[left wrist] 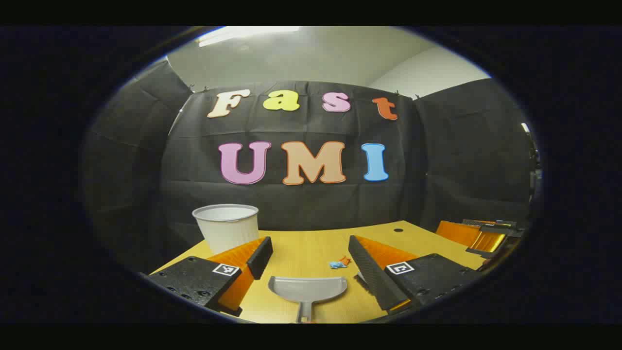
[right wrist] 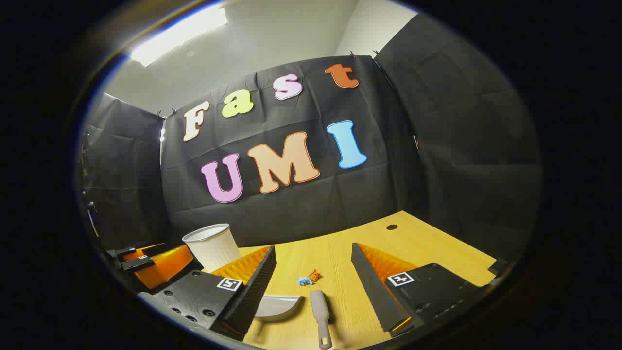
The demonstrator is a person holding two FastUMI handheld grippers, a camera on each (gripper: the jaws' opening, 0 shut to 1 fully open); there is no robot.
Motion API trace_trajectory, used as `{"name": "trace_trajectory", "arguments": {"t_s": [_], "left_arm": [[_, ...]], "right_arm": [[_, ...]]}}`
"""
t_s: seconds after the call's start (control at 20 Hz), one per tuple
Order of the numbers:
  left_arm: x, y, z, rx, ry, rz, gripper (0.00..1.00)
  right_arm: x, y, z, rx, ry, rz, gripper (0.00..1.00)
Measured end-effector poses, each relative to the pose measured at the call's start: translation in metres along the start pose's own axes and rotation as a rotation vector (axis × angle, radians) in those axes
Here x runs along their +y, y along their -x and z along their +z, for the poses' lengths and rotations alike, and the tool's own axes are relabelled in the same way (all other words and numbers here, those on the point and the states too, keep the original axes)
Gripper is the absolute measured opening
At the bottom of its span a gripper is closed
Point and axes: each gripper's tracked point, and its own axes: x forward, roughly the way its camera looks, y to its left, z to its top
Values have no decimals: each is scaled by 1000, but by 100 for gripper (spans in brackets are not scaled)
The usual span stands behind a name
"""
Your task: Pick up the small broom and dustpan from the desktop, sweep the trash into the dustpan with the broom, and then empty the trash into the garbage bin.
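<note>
Dustpan [left wrist: 307,288] flat on table [left wrist: 311,248], between left tongs [left wrist: 308,270], wide open, empty. Broom [right wrist: 320,311] beside it, between right tongs [right wrist: 313,282], wide open, empty. Trash [left wrist: 339,263] nearby. Bin [left wrist: 227,226] at rear.

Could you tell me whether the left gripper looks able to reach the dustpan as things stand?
Probably yes: the left gripper is open, and the dustpan lies on the desktop just ahead between its fingers, with nothing between.

bin [left wrist: 227,232] rear left, bare desk [left wrist: 311,245] ahead
</note>
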Motion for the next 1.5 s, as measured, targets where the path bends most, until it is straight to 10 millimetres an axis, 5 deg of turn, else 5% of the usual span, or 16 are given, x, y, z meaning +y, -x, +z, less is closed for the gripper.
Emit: {"name": "trace_trajectory", "arguments": {"t_s": [1.5], "left_arm": [[7, -12, -21, 92, 49, 10, 94]], "right_arm": [[-4, -9, -6, 48, 10, -7, 92]]}}
